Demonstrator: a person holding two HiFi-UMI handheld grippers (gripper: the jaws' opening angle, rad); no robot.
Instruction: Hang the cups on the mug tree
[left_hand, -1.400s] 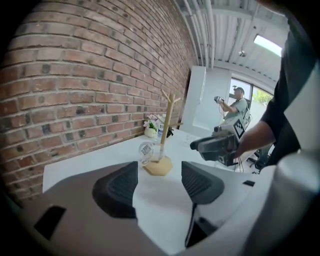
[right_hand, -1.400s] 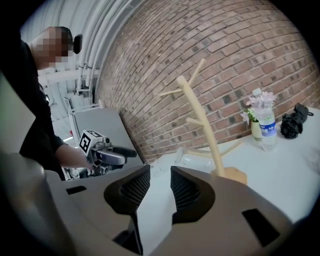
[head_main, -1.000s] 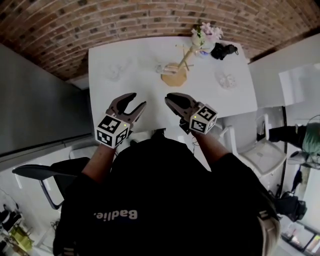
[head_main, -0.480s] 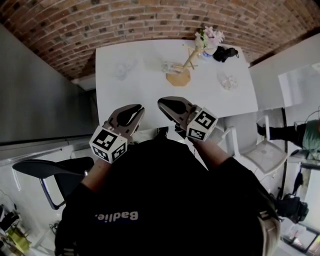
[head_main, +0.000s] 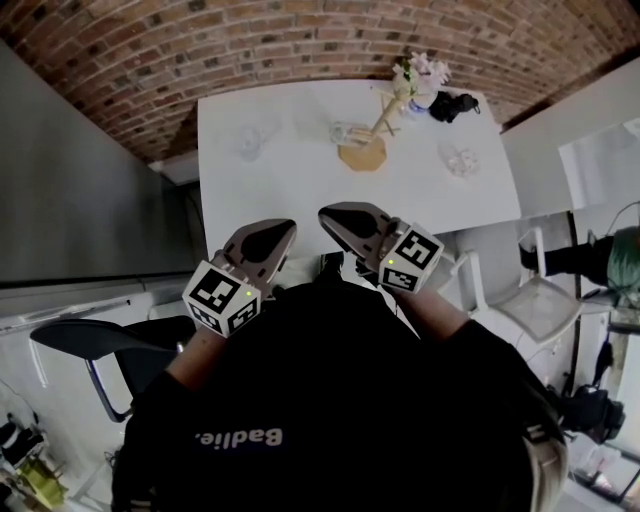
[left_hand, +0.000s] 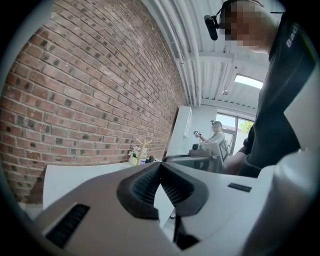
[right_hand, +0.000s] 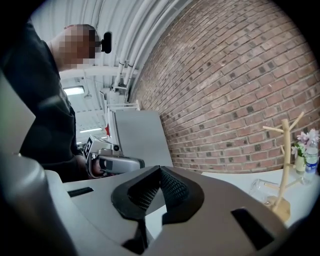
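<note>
A wooden mug tree (head_main: 367, 147) stands at the far middle of the white table (head_main: 300, 190); it also shows as the mug tree (right_hand: 284, 167) and, small and far, the mug tree (left_hand: 143, 148). A clear glass cup (head_main: 345, 132) lies next to its base, also seen as the cup (right_hand: 258, 188). Two more glass cups sit apart: one at the far left (head_main: 248, 141), one at the right (head_main: 457, 160). My left gripper (head_main: 285, 229) (left_hand: 160, 165) and right gripper (head_main: 327, 213) (right_hand: 160, 169) hover over the near table edge, both shut and empty, pointing toward each other.
A vase of flowers (head_main: 421, 72) and a black object (head_main: 450, 103) stand behind the tree by the brick wall. A white chair (head_main: 525, 305) is at the table's right, a black chair (head_main: 90, 345) at my left. A person (left_hand: 217, 131) stands far off.
Both grippers' jaws have gone from open to shut with nothing between them. The hands stayed near the table's front edge while the head view shifted slightly.
</note>
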